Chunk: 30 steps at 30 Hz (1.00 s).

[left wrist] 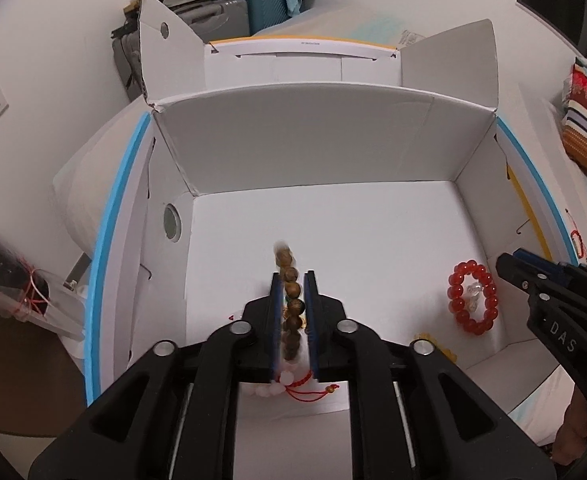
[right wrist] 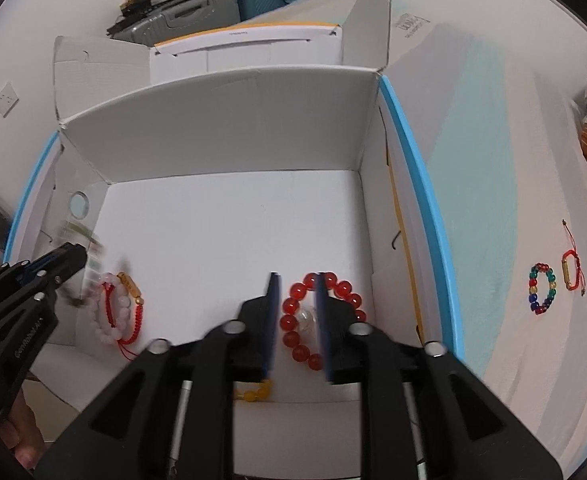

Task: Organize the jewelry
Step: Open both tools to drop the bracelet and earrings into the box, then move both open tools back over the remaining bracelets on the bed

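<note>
Our left gripper (left wrist: 293, 300) stands slightly parted, a strand of round brown wooden beads (left wrist: 291, 296) hanging blurred between its flat blue pads; we cannot tell whether they press it. Beneath it lie pale pink beads (right wrist: 111, 320) on knotted red cord. Our right gripper (right wrist: 296, 304) is open over the glossy red bead bracelet (right wrist: 293, 320), which rests on the smooth white floor of the cardboard box (right wrist: 221, 224). Outside, to its right, a multicoloured bead ring (right wrist: 541, 289) lies on pale cloth.
</note>
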Available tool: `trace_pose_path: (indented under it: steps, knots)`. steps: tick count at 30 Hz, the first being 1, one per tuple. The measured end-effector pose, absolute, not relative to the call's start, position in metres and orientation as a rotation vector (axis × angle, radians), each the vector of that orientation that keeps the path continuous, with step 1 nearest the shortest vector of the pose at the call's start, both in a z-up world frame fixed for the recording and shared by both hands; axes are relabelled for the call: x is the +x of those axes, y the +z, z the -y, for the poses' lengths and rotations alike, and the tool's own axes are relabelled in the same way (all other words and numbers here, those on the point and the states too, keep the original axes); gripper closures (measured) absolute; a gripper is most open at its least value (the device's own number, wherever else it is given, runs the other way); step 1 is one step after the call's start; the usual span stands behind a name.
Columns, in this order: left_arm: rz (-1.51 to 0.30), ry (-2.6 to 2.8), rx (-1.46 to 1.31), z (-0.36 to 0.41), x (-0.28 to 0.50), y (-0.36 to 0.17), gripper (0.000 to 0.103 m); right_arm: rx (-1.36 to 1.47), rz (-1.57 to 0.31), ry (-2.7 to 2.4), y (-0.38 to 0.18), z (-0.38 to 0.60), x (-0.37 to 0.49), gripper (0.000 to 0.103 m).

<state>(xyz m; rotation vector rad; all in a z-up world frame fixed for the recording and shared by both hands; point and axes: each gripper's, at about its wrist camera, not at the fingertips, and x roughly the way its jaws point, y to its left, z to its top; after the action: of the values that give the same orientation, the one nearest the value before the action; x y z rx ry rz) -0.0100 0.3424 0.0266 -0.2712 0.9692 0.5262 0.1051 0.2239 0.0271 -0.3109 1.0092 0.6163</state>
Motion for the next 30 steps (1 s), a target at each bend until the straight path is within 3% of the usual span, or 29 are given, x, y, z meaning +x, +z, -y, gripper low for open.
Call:
trace_pose_path:
  steps: [4, 7, 9, 12, 18, 30]
  knots:
    - [-0.948, 0.543, -0.251, -0.338, -0.014, 0.033, 0.065, -0.291, -0.970, 0.624, 0.037, -0.219, 0.101, 0.055]
    - [-0.920, 0.542, -0.248, -0.334, -0.018, 0.041, 0.049, -0.268, -0.922, 0.603, 0.050, -0.210, 0.101, 0.029]
    - [-0.893, 0.530, -0.242, -0.329, -0.018, 0.046, 0.036, -0.247, -0.890, 0.589, 0.059, -0.202, 0.103, 0.022]
    - [-0.881, 0.506, -0.231, -0.319, -0.016, 0.052, 0.029, -0.218, -0.853, 0.548, 0.070, -0.187, 0.108, 0.010]
    - [-0.832, 0.473, -0.214, -0.296, -0.008, 0.065, 0.011, -0.182, -0.809, 0.505, 0.087, -0.152, 0.117, 0.008]
    - [-0.795, 0.374, -0.162, -0.229, 0.029, 0.076, 0.006, -0.175, -0.763, 0.408, 0.103, -0.082, 0.136, 0.008]
